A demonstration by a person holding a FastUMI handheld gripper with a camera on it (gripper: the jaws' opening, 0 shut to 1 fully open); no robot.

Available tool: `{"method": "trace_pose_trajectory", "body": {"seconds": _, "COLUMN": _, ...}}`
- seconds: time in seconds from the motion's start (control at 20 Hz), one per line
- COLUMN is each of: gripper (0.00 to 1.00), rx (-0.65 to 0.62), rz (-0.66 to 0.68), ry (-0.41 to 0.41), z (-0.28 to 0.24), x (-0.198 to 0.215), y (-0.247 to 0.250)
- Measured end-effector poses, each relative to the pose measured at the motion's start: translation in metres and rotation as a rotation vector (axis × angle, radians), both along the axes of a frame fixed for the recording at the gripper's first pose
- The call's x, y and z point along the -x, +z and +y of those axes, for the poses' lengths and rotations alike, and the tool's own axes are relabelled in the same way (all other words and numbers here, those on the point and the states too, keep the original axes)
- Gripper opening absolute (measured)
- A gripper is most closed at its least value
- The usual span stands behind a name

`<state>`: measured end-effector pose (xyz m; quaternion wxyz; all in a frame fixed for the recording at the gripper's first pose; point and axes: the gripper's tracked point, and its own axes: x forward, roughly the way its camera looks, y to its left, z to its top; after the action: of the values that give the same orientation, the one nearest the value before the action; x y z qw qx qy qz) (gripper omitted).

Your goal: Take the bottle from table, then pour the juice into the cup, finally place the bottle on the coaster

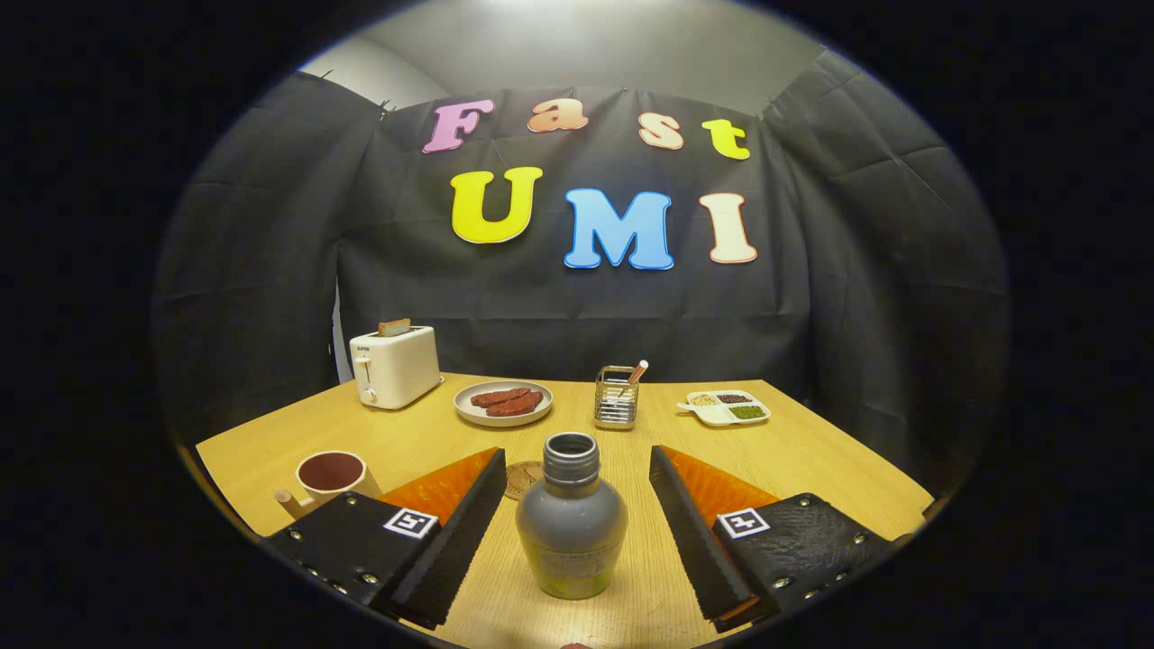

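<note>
The hand-held gripper [577, 523] carries square tag markers, silver screws and ridged inner faces.

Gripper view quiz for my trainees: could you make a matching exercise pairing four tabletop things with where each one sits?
Things:
1. grey open-necked bottle
2. cream ceramic cup
3. white toaster
4. round brown coaster

Places:
A. far corner, near the black cloth wall, beside the plate of meat
B. just behind the bottle, partly hidden by it
C. between the open fingers of the gripper, untouched
D. beside the finger on the toaster's side

Pairs: 1-C, 2-D, 3-A, 4-B
</note>
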<state>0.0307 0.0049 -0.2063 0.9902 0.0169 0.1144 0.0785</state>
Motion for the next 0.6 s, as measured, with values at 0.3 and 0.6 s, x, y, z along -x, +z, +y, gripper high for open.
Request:
{"method": "trace_pose_trajectory", "body": {"seconds": 0.3, "gripper": 0.97, "rx": 0.004, "rz": 0.052, "ry": 0.004, "z": 0.0, "x": 0.0, "y": -0.027}}
{"method": "trace_pose_trajectory", "body": {"seconds": 0.6, "gripper": 0.97, "rx": 0.039, "rz": 0.106, "ry": 0.03, "z": 0.004, "x": 0.001, "y": -0.053}}
